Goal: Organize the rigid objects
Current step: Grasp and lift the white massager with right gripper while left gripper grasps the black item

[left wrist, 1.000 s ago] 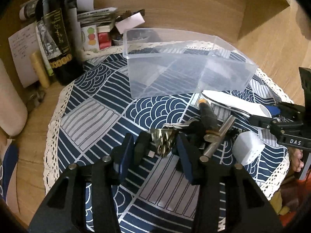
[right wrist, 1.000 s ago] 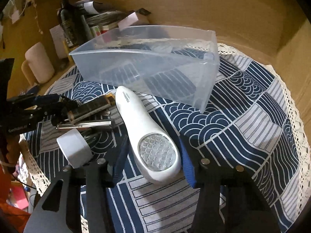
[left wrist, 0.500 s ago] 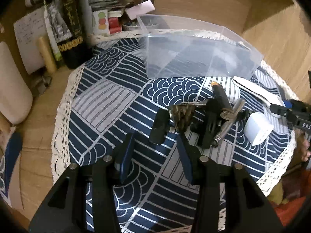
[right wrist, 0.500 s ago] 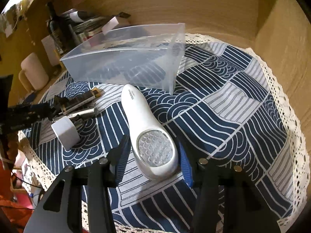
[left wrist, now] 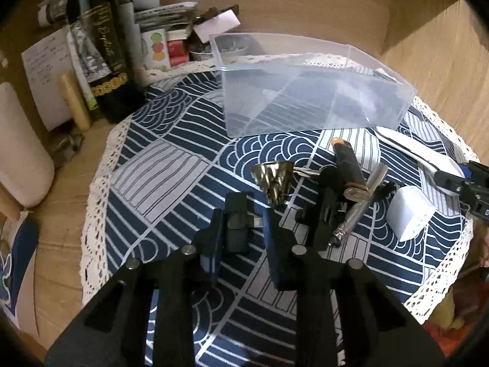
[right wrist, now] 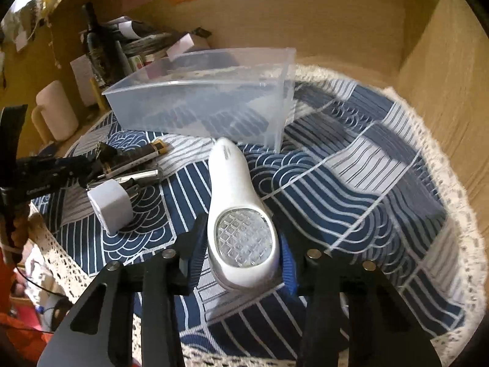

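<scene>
Left wrist view: left tongs point(left wrist: 241, 229) parted around a small black block point(left wrist: 237, 224), which sits against the 9 o'clock finger with a gap to the other, so not clamped yet. Clear plastic bin point(left wrist: 308, 113) sits at 12 o'clock on the patterned cloth point(left wrist: 159, 177) over the table, looks empty. Loose pile at 2 o'clock: brass bell-shaped piece point(left wrist: 273, 182), dark tube with gold cap point(left wrist: 348, 166), metal rod point(left wrist: 362, 197), white adapter point(left wrist: 409, 212). Right wrist view: right tongs point(right wrist: 241, 255) straddle the wide head of the white handheld device point(right wrist: 238, 214), fingers close on both sides, contact unclear, device lying on the cloth. Step judged: both grasps being set up, nothing in the bin yet. Next calls for closing on each item, lifting clear, carrying toward 12 o'clock over the bin rim.
</scene>
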Demonstrator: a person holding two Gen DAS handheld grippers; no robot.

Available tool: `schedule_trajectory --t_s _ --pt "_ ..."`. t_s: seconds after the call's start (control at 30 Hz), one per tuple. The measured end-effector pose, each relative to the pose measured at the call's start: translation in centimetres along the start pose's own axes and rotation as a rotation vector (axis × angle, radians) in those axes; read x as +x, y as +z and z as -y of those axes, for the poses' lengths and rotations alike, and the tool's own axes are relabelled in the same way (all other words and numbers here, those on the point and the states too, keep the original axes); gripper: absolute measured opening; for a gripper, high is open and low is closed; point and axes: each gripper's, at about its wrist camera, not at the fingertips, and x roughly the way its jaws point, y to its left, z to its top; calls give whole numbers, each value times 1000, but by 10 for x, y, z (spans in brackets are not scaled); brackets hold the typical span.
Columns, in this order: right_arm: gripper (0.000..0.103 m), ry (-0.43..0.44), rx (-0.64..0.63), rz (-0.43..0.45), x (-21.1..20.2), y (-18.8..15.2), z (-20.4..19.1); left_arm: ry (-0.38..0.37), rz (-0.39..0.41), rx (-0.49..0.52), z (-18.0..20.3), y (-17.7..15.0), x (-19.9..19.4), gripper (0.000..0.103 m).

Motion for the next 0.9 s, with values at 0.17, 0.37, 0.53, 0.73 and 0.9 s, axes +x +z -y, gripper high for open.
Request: schedule_trajectory --t_s 0.17,0.37,0.53,0.73,0.9 --pt "37 -27 -14 82 -24 9 -3 8 52 -21 -4 0 -17 25" --pt "37 -48 -17 154 -42 20 -6 7 126 -37 -4 8 -38 25" --pt "37 -48 -19 203 -56 29 -11 1 178 -60 -6 19 -51 25" --pt "37 -51 -66 261 -75 40 -22 -6 250 -56 -3 32 -70 25" --pt "37 -54 -83 314 -82 56 -26 -7 296 -43 2 45 -80 25"
